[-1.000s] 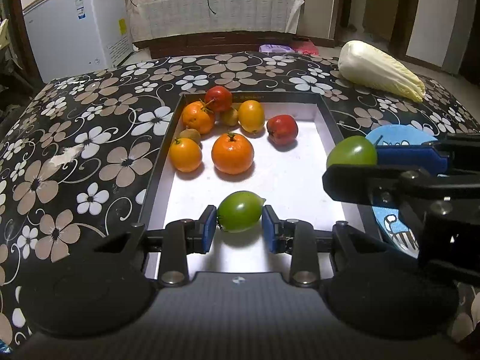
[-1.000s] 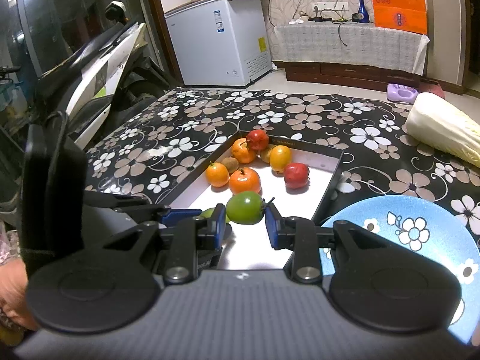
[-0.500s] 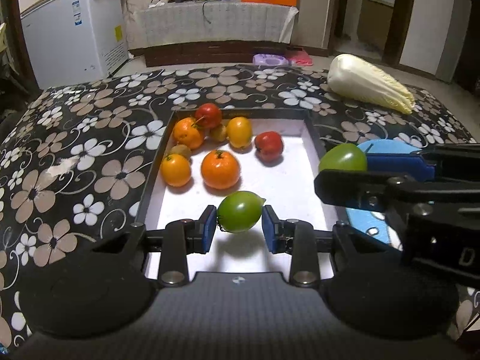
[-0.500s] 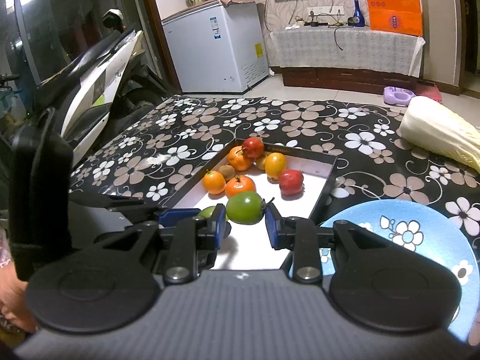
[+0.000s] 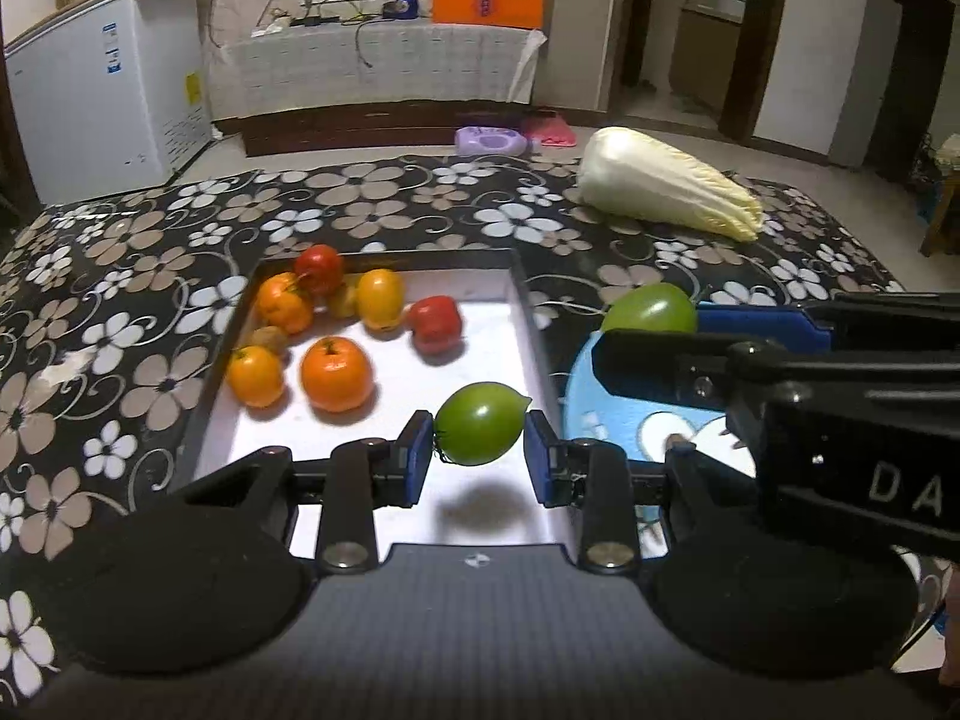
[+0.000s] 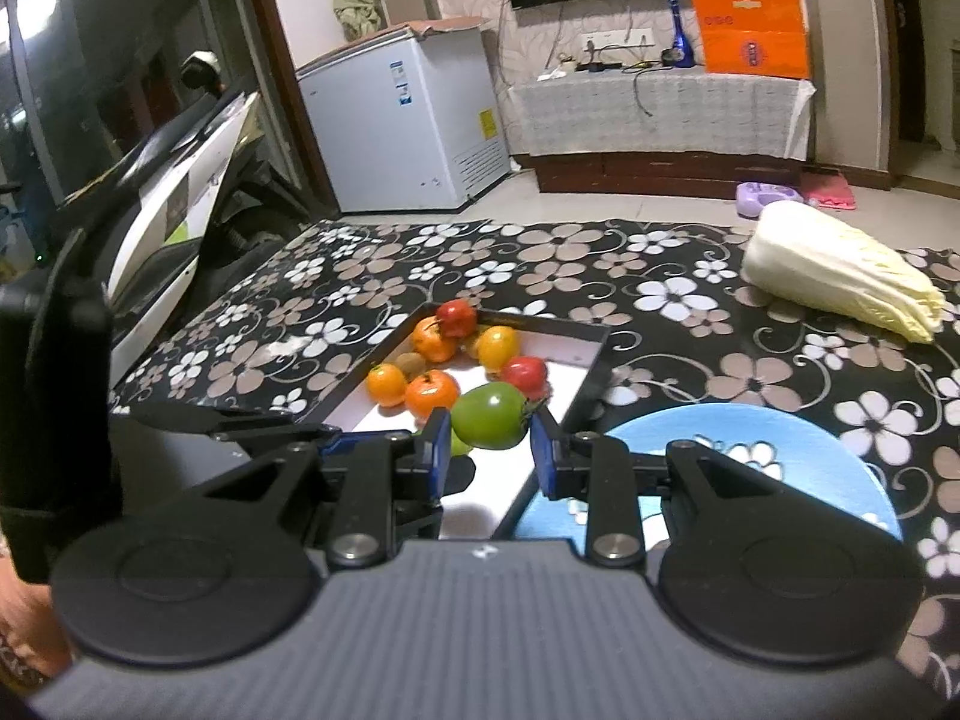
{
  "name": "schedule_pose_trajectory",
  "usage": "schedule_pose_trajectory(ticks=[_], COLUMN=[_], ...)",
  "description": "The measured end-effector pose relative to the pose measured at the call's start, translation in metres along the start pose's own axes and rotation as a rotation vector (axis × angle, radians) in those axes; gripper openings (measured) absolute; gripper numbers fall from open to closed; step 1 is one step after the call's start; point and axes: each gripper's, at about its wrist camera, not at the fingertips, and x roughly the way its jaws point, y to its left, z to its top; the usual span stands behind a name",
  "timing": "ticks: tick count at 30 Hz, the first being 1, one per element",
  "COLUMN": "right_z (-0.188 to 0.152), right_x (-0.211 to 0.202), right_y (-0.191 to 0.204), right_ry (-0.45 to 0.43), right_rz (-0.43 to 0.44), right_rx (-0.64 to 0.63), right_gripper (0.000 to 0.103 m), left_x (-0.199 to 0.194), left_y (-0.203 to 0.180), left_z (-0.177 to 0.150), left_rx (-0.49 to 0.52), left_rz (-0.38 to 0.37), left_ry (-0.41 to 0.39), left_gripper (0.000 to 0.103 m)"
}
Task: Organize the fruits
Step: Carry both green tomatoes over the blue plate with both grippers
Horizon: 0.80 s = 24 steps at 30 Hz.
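Pointing down toward the tray [image 5: 528, 312], left gripper [image 5: 479, 450] clamped on a green tomato [image 5: 480, 423], held above the tray's near right corner. Reaching in from the right edge of the left wrist view, right gripper [image 6: 491, 447] likewise squeezing a second green tomato [image 6: 489, 414], raised over the blue plate [image 6: 828, 450] beside the tray's right wall. Clustered at the tray's far left corner: orange and red fruits [image 5: 333, 372]. Visible only from the right wrist: part of a hand [image 6: 24, 624] at lower left, plus a parked scooter [image 6: 168, 198]. Lying near the table's far right edge, a cabbage [image 5: 660, 192].
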Motion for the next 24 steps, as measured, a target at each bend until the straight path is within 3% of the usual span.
schedule_pose_trajectory(ticks=[24], right_z=[-0.022], right_x=[-0.031], right_y=[-0.071], right_ry=[0.037], right_rz=[-0.148], right_rx=[0.081], right_gripper=[0.032], left_x=[0.023], left_y=[-0.080], left_z=[-0.004], left_rx=[0.067], left_rz=[-0.124], left_ry=[0.017], left_gripper=[0.038])
